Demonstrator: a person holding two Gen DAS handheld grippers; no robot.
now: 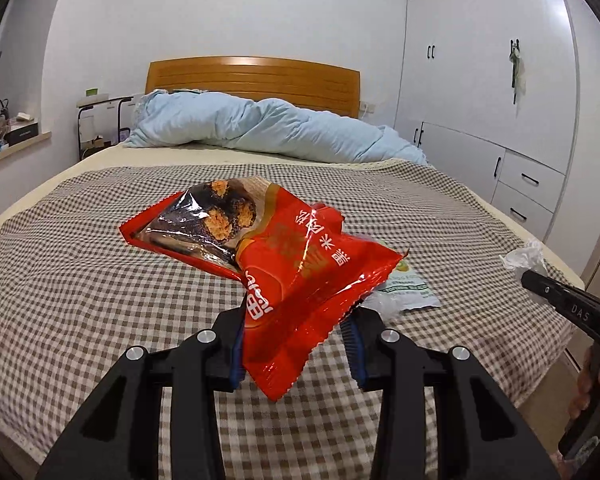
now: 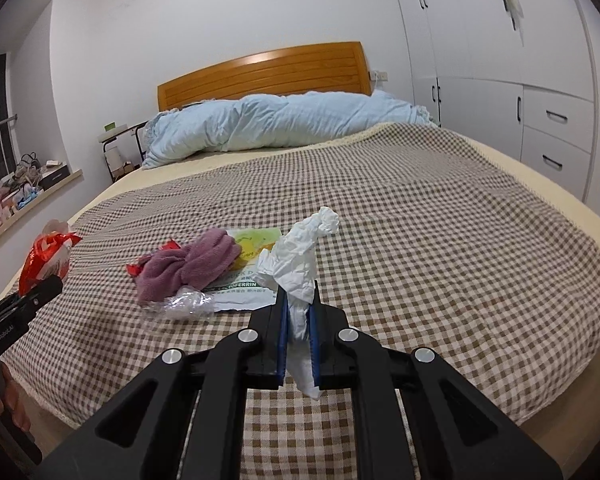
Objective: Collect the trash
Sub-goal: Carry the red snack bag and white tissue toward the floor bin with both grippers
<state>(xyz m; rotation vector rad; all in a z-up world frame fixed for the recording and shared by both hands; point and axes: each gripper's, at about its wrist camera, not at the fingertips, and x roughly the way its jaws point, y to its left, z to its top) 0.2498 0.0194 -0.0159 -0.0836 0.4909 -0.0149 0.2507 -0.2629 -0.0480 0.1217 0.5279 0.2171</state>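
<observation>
Right now I have the left gripper (image 1: 296, 340) spread fairly wide, yet the red snack wrapper (image 1: 276, 256) sits wedged between its blue pads, lifted above the checked blanket (image 1: 80, 280). My right gripper (image 2: 299, 332) is nearly closed, pinching a crumpled white tissue (image 2: 300, 256) that stands up out of the jaws. On the blanket, left of the tissue in the right wrist view, lie a purple cloth (image 2: 188, 266), a clear plastic scrap (image 2: 186, 304) nearer me, and a green-and-white packet (image 2: 248, 276) partly under the cloth. Farther off, a light blue duvet (image 2: 284, 124) is bunched against the wooden headboard (image 2: 264, 74).
</observation>
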